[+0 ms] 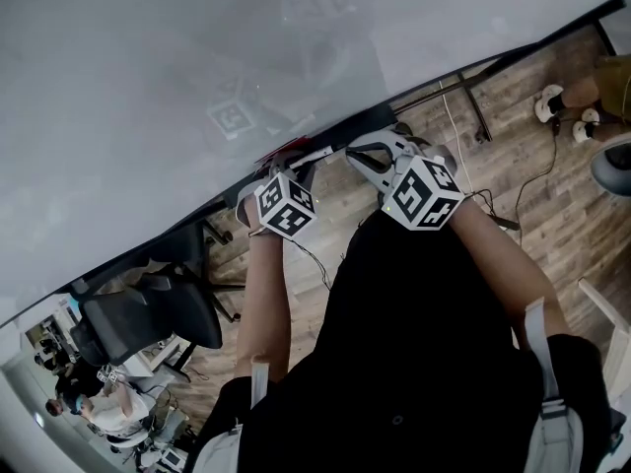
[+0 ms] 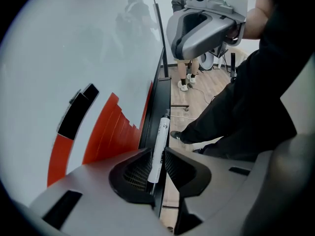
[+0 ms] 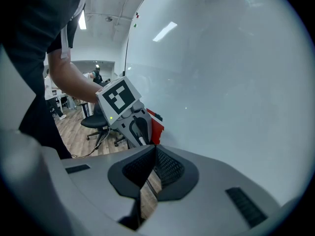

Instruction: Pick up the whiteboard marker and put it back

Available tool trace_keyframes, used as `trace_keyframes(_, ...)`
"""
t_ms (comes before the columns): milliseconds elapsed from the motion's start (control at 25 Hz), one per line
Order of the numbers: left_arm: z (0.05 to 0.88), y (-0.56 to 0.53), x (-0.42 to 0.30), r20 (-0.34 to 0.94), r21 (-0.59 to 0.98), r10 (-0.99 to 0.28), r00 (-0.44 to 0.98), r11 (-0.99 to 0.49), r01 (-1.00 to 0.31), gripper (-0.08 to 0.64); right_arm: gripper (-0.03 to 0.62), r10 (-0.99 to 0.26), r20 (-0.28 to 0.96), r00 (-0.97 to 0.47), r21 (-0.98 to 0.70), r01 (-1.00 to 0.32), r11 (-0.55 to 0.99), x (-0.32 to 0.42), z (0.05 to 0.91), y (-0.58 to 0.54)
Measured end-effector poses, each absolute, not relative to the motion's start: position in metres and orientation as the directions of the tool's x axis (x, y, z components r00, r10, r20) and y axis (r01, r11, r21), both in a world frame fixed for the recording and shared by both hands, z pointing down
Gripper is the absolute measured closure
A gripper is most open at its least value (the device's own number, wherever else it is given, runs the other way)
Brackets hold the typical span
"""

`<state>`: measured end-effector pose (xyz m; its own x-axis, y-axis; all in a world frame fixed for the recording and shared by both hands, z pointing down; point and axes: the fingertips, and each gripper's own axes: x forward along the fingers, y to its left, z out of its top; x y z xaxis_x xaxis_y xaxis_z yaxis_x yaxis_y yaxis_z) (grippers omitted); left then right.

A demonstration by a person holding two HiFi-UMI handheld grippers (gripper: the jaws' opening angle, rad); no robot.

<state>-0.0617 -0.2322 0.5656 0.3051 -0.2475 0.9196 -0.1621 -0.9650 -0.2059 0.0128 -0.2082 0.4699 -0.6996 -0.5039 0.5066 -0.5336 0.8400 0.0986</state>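
Your left claw (image 2: 157,154) is closed on the slim white-barrelled whiteboard marker (image 2: 161,132), pinching it near its closer, dark end. The barrel runs in line with the narrow black ledge (image 2: 160,90) at the bottom edge of the glossy white whiteboard (image 1: 197,87); whether it rests there I cannot tell. Your right claw (image 3: 154,156) has its jaws pressed together on nothing and hovers near the left one, by the same ledge. Expect the marker to be light, stiff and smooth, so it may swivel or roll; a hold nearer mid-barrel would likely steady it. A red stepped block (image 2: 115,132) sits against the board beside the ledge. Behind you are a wood-plank floor (image 1: 532,195) and a black office chair (image 1: 148,318).
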Motion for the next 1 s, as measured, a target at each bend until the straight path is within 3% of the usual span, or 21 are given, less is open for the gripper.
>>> trace_keyframes(640, 0.559, -0.226, -0.061, 0.911, -0.220, -0.257, 0.321, -0.964, -0.148, 0.485, 0.572, -0.505, 0.507, -0.698, 0.104, -0.532, 0.840, 0.014, 0.471, -0.207)
trace_keyframes(1000, 0.523, -0.221, -0.059, 0.831, -0.263, -0.342, 0.438, -0.936, -0.233, 0.486, 0.572, -0.514, 0.490, -0.704, 0.129, -0.525, 0.841, 0.005, 0.464, -0.206)
